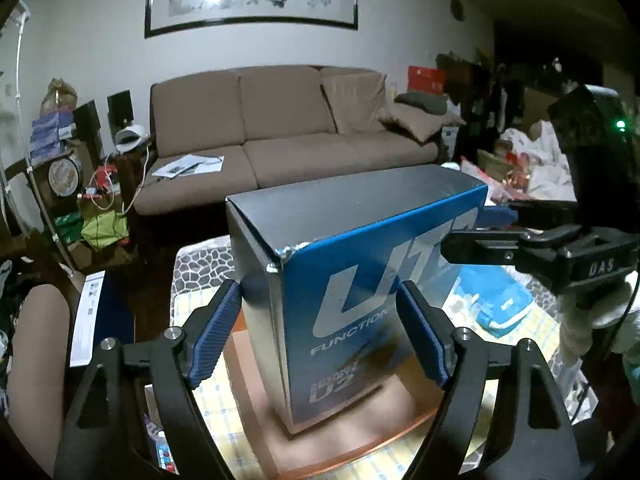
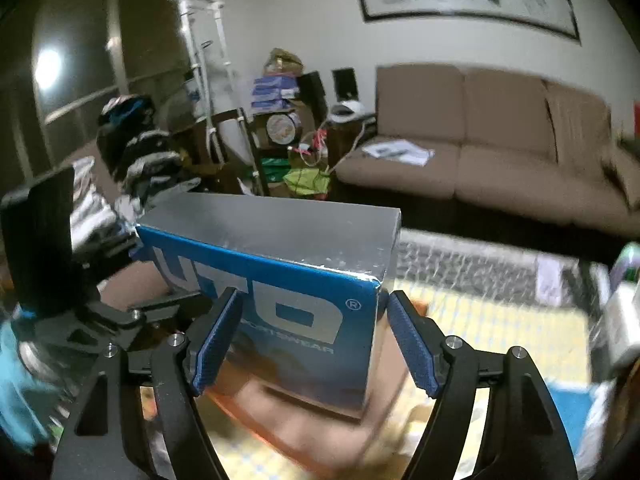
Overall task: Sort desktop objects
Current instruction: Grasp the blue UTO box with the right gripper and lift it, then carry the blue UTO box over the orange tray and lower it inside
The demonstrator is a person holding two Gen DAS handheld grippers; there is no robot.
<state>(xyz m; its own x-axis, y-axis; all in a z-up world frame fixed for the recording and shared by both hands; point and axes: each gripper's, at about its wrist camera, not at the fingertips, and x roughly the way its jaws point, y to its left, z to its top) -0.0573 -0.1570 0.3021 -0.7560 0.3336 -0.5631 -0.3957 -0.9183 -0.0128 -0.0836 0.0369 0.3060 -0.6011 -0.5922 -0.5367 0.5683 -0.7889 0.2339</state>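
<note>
Blue ribbed pads on the left gripper (image 1: pixel 320 334) are bracketing one upright corner of a blue and silver box (image 1: pixel 352 280), one pad at 9 o'clock against the silver end, the other at 3 o'clock over the printed blue face. Whether those pads are actually pressing the cardboard cannot be told; they are standing wide and very close to it. The right gripper (image 2: pixel 312 340) is doing the same at the box's opposite end, its left pad lying on the blue face and its right pad standing just off the corner, with a sliver of background showing between, so it looks unclenched. In the left wrist view the right gripper's black body is reaching in from 3 o'clock.

Taking the box at both ends seems meant to steady a bulky carton that one gripper could not span.

Beneath the box, an orange-brown tray (image 1: pixel 360 436) is resting on a table with a yellow checked cloth (image 1: pixel 224 408). Beyond, at 12 o'clock, a brown sofa (image 1: pixel 280 136) is lining the wall.
</note>
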